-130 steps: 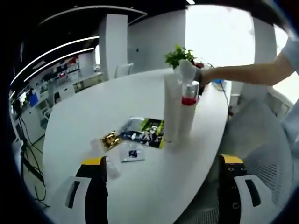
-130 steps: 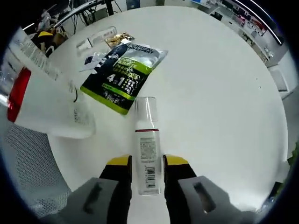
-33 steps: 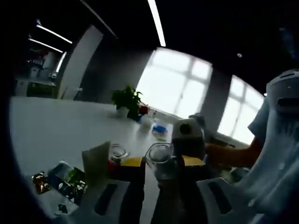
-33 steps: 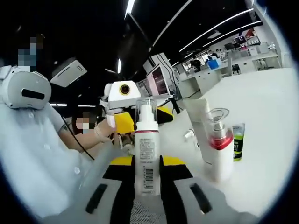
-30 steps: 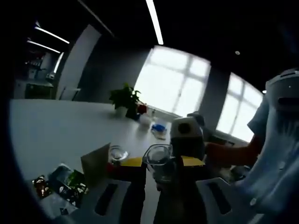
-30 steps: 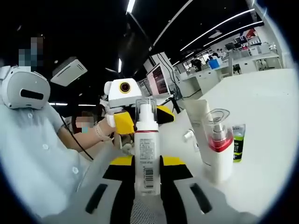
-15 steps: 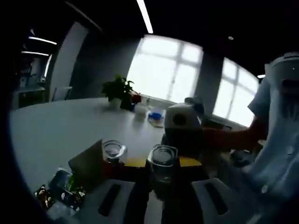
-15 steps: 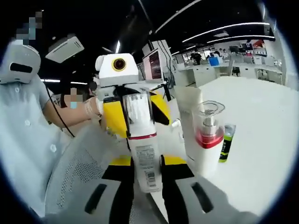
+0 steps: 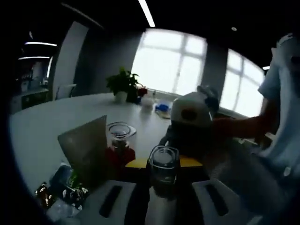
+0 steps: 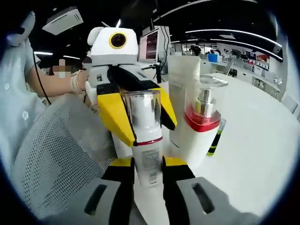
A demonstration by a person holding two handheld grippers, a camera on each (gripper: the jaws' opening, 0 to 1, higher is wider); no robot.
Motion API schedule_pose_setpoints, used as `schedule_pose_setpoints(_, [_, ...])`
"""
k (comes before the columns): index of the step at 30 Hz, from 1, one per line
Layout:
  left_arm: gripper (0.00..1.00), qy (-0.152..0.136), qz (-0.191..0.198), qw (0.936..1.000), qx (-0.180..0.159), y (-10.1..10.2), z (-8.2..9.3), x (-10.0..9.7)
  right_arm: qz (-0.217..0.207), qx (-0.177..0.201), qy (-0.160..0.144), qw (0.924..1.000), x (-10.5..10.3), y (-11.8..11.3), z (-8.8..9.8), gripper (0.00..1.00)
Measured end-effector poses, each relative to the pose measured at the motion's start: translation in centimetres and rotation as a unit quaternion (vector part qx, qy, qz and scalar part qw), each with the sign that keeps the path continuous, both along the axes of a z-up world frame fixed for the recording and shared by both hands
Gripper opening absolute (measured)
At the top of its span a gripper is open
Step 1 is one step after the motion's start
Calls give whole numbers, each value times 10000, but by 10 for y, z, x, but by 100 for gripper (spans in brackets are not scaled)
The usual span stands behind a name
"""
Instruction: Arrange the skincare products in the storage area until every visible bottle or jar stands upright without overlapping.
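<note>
A white bottle [image 10: 146,157] with a red band and a clear cap stands upright between both grippers. My right gripper [image 10: 148,162] is shut on its lower body. My left gripper [image 10: 139,119] faces the right gripper view, its yellow jaws pressed on either side of the clear cap. In the left gripper view the cap [image 9: 163,157] sits gripped in my left gripper [image 9: 164,163]. Just behind stand a white pump bottle [image 10: 199,126] [image 9: 119,145] with a red collar and a tall white tube [image 10: 180,77] [image 9: 86,145], both upright and side by side.
A green tube [image 10: 213,138] lies on the white table [image 10: 255,140] beside the pump bottle, with sachets [image 9: 63,190] near it. A mesh chair [image 10: 54,154] is close on the left. A person's hand [image 10: 77,82] holds the left gripper. A potted plant [image 9: 123,84] stands far back.
The bottle, tilted half a second ago, now stands straight in the right gripper. The left gripper, pump bottle and tube loom larger and closer in the right gripper view.
</note>
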State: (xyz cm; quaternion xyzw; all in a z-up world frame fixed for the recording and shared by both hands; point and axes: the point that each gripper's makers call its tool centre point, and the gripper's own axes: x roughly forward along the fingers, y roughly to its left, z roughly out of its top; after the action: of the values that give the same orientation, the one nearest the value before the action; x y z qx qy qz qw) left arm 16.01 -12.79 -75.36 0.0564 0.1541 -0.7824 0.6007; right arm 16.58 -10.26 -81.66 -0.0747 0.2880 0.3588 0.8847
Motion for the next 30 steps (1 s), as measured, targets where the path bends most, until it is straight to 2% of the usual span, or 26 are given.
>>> schedule_pose_setpoints(2, [17,-225,10,9997,95,1,-7,2,23,-91,3,10000,-2,-1,-3,25])
schedule_pose_setpoints(6, [17,-78,-31,9997,220,4,-15,1,59,-252,22,9997,-5,-2,-7,27])
schedule_pose_setpoints(11, [17,-187,42,9997,154,6,-18,6,23,-216,-7,9998,-2,-2,-6,27])
schedule_pose_setpoints(15, [17,-52,86,9998,150,7,-22,8,89,-275,-27,9996,-2,1,-7,28])
schedule_pose_setpoints(22, [17,-236,-25,9996,177,5,-28,2,140,-348,-192,9991,1,2,-3,26])
schedule_pose_setpoints(26, [17,-132,-43,9998,157,2,-29,-2,139,-370,-255,9989,2,1,-1,23])
schedule_pose_setpoints(30, [17,-299,-79,9994,160,0,-32,-4,162,-413,-251,9987,2,1,-2,22])
